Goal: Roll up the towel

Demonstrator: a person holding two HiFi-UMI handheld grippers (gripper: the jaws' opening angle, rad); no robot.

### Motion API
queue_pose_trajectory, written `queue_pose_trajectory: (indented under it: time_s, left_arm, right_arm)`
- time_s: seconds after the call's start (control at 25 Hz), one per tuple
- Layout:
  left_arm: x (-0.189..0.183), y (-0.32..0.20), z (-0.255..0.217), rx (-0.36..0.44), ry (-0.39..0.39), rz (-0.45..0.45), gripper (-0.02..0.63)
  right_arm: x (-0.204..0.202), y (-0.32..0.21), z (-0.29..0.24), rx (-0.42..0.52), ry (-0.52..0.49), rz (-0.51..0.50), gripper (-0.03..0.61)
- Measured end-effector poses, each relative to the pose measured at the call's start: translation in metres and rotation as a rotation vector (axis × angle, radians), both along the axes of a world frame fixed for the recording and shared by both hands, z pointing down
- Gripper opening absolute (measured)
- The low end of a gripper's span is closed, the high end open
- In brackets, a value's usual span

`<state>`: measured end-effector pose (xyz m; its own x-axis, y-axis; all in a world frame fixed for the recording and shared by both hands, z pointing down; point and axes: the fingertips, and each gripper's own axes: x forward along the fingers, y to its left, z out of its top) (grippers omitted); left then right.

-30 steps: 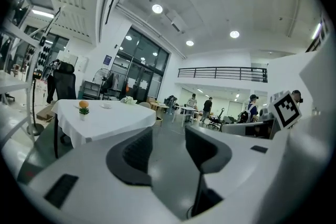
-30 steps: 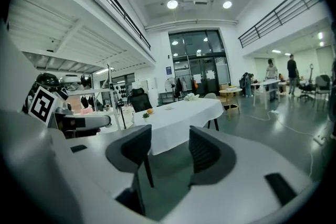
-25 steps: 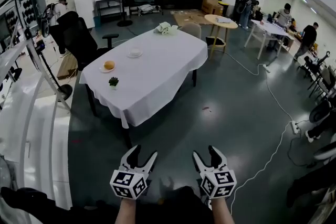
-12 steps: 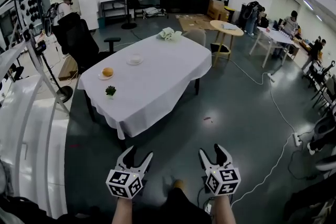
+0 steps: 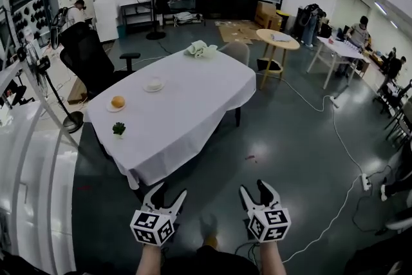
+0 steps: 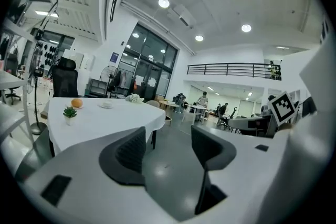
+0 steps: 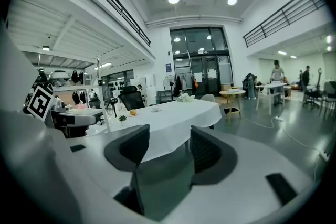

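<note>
Grey floor [image 5: 283,138] open ahead; table [image 5: 187,106] edge near; towel [image 5: 201,49] far end; left claw [image 5: 170,191], right claw [image 5: 255,189] gaping, empty, just narrowing.

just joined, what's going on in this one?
A person holds a gripper in each hand, and nothing is being handled yet. The left gripper and right gripper are both open and empty, held over the floor short of the white-clothed table. The towel lies crumpled, not rolled, at the table's far end, beyond an orange, a small plant and a dish.
</note>
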<state>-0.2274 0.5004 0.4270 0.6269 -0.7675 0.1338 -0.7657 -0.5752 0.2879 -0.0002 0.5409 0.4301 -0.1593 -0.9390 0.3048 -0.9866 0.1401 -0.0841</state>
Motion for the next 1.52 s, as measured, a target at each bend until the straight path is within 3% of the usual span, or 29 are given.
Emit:
queue_pose_trajectory:
  time_s: [0.44,1.04,1.52]
  left_arm:
    - [0.060,-0.045,0.006,0.013,-0.002,-0.016,0.285]
    - [0.101,-0.066,0.027,-0.054,-0.031,0.025,0.285]
    - [0.143,-0.161,0.021,-0.050,-0.029,0.077,0.285]
  right_arm:
    - [0.052,-0.051,0.007,0.010,-0.011,-0.028,0.239]
    - [0.091,-0.061,0.035,-0.060,-0.034,0.012,0.245]
    - [0.129,-0.146,0.032,-0.068,-0.027,0.056,0.249]
